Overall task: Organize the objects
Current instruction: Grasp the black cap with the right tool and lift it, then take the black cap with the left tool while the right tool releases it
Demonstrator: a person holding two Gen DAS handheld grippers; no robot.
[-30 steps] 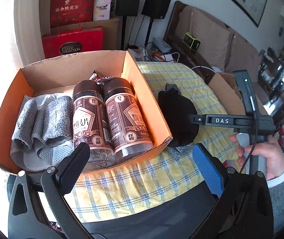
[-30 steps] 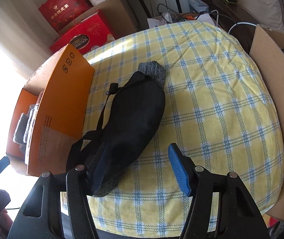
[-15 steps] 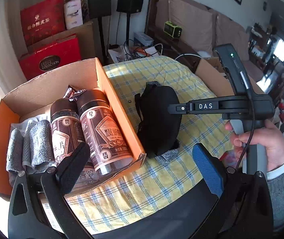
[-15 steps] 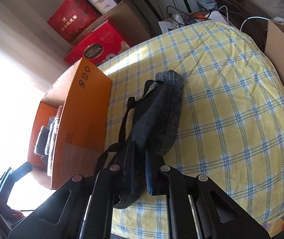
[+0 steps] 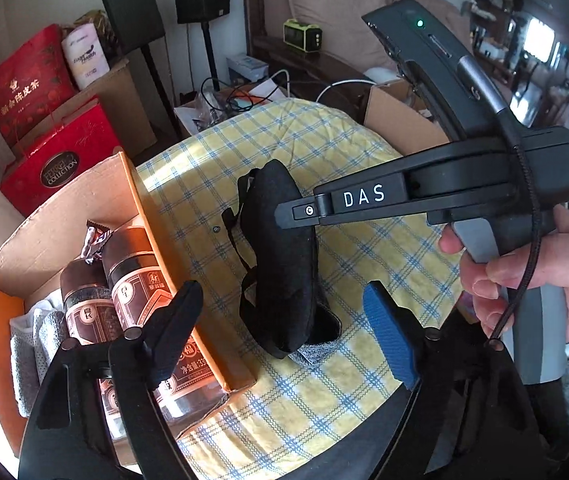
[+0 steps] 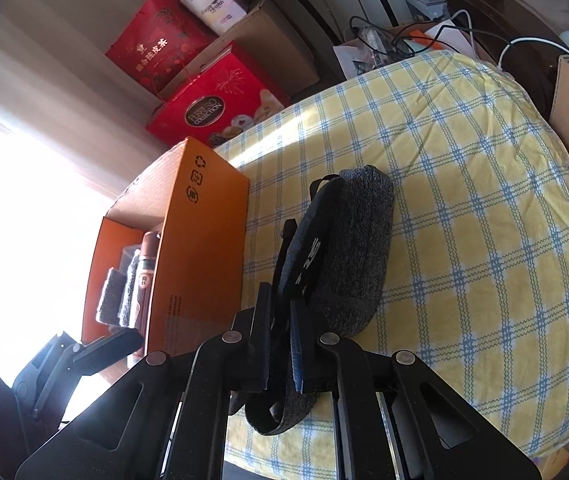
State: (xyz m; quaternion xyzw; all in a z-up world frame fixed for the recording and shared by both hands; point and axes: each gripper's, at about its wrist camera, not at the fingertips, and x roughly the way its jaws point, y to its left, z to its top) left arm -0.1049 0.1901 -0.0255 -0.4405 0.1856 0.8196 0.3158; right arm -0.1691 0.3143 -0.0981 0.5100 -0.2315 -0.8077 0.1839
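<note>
**Centre frame: pouch clamped, lifted on edge**

At centre of both views, the black pouch [image 5: 284, 264] stands pinched in the right gripper [image 6: 284, 344]. Only the right view shows its grey fabric side. Left gripper [image 5: 284, 332], jaws just narrowing, grips nothing beside the orange box [image 5: 140, 216].

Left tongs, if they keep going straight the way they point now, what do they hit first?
Probably the black pouch held by the right tongs: it sits between the left tongs' open fingers, ahead of them. Depth is unclear.
</note>
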